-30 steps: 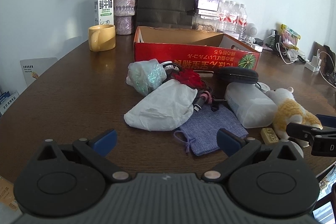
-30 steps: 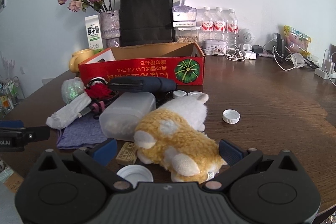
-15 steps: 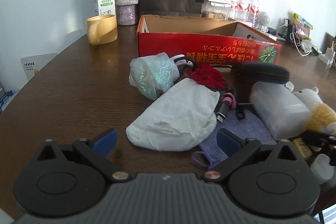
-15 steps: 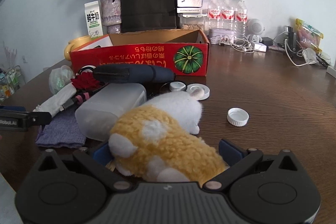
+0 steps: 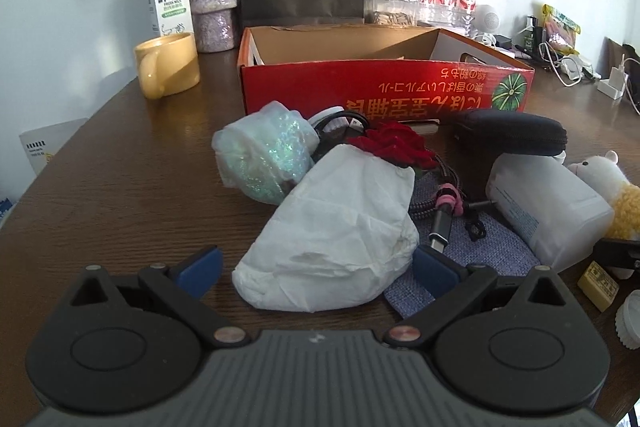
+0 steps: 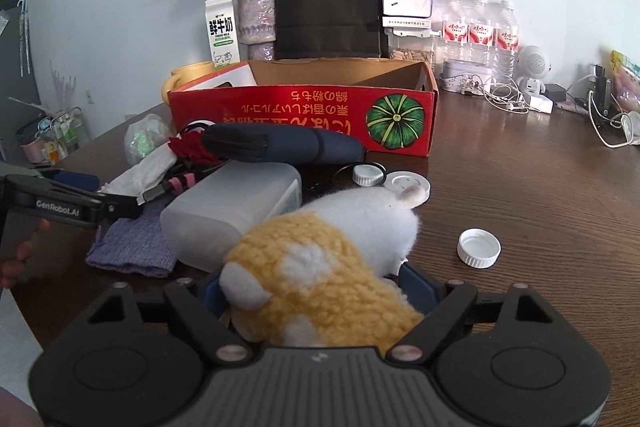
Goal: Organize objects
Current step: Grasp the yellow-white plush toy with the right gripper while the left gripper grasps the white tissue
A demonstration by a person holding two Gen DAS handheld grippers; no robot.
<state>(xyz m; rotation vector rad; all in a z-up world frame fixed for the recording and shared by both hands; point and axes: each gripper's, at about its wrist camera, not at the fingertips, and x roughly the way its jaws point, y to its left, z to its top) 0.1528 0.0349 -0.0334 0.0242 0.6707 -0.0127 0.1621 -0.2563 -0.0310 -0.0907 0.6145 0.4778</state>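
Right wrist: right tongs [image 6: 318, 289] closing around plush toy [image 6: 320, 263], box [image 6: 304, 115] at 12 o'clock; grip mid-body. Left tongs [image 5: 316, 267] spread, straddling white bag [image 5: 332, 239].

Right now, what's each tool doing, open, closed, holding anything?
Left tool: open, white tissue bundle between its fingers, not gripped.
Right tool: closing around the yellow and white plush toy.
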